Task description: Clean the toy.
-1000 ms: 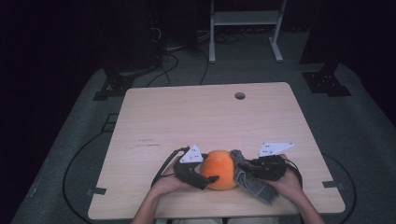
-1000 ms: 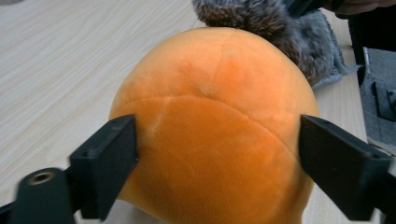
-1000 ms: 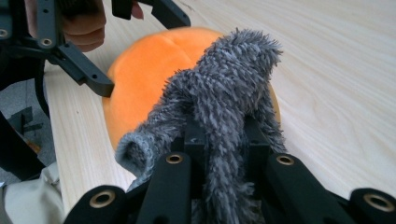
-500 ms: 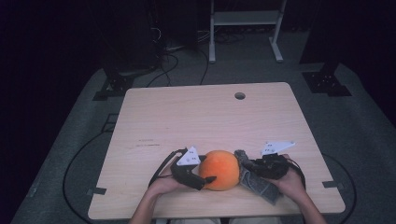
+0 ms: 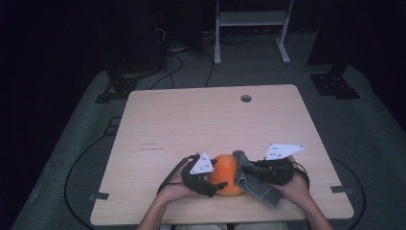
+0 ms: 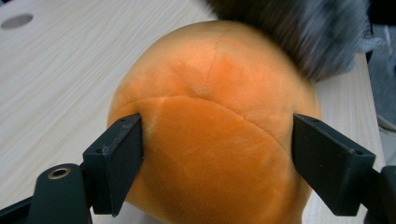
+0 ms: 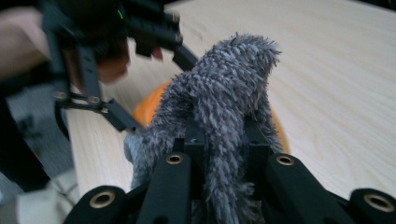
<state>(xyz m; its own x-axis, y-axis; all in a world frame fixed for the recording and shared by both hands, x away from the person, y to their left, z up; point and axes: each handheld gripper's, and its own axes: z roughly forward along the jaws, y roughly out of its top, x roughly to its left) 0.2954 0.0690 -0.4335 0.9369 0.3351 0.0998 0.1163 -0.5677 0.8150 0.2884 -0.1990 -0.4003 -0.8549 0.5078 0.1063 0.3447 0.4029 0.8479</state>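
The wooden table [image 5: 191, 120] is the biggest thing, with a small round hole [image 5: 246, 98] near its far edge; most of its surface is free, so there is much open room toward the far side and the left. The orange plush ball [image 5: 226, 173] lies close to the near edge, a little right of the middle. The left gripper [image 5: 211, 181] holds it, its two jaws pressing on opposite sides of the ball [image 6: 215, 140]. The right gripper [image 5: 245, 168] is clamped on a grey fuzzy cloth [image 5: 256, 184], which touches the ball's right side and hangs toward the near edge. Small dark marks sit on both grippers' grey plates, but they are too small to read.
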